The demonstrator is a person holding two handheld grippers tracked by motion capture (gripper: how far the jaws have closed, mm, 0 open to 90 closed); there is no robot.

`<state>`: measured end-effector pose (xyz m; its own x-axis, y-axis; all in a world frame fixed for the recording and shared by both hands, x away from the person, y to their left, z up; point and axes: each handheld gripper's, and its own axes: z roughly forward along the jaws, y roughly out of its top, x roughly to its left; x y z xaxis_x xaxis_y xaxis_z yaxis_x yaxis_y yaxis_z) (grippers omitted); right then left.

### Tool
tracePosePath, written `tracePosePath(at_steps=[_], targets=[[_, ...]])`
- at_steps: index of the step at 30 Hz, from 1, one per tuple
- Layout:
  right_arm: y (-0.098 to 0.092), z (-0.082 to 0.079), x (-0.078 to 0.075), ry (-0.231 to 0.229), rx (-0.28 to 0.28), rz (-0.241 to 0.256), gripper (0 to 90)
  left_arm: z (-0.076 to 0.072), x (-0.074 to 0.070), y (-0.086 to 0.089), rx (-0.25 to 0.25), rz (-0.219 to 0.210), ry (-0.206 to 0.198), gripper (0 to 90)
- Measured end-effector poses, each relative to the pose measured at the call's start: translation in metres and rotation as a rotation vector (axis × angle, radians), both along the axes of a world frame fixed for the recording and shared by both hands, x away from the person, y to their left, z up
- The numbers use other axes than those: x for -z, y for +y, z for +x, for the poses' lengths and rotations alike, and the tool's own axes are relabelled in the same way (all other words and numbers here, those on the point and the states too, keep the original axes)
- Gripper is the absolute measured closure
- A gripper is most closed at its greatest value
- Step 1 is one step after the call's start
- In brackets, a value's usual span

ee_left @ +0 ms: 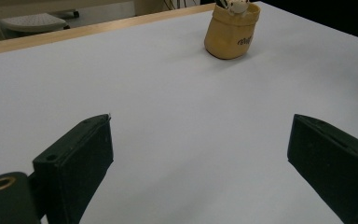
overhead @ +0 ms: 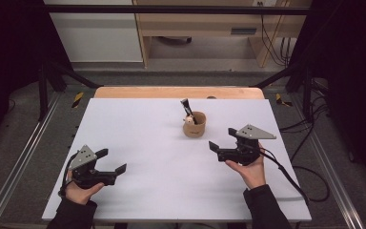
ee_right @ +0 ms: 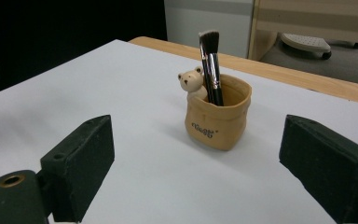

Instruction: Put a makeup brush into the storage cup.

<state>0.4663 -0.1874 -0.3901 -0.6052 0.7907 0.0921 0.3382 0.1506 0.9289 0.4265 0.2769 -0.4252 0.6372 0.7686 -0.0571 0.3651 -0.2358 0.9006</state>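
Upright, brush in holder.

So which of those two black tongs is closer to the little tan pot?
The right tongs: they sit just beside the tan bear-faced pot, while the left tongs hover farther away.

In the left gripper view the top edge cuts off the bear figurine and whatever stands beside it in the tan pot. The lettering on the pot's front is too blurred to read there, and stays illegible in the right gripper view. In the high view the brush handle's lower end is hidden inside the pot, and the bear is too small to make out.
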Motion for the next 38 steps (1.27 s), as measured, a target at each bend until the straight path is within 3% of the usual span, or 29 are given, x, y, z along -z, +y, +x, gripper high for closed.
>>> tracePosePath(at_steps=[22, 38], targets=[[-0.037, -0.03, 0.021, 0.019, 0.023, 0.004, 7.6, 0.0, 0.003, 0.003, -0.015, -0.001, 0.011, 5.8], [-0.06, -0.04, 0.035, 0.04, 0.072, 0.008, 6.4, 0.0, 0.007, 0.0, -0.012, 0.01, 0.016, 5.5]])
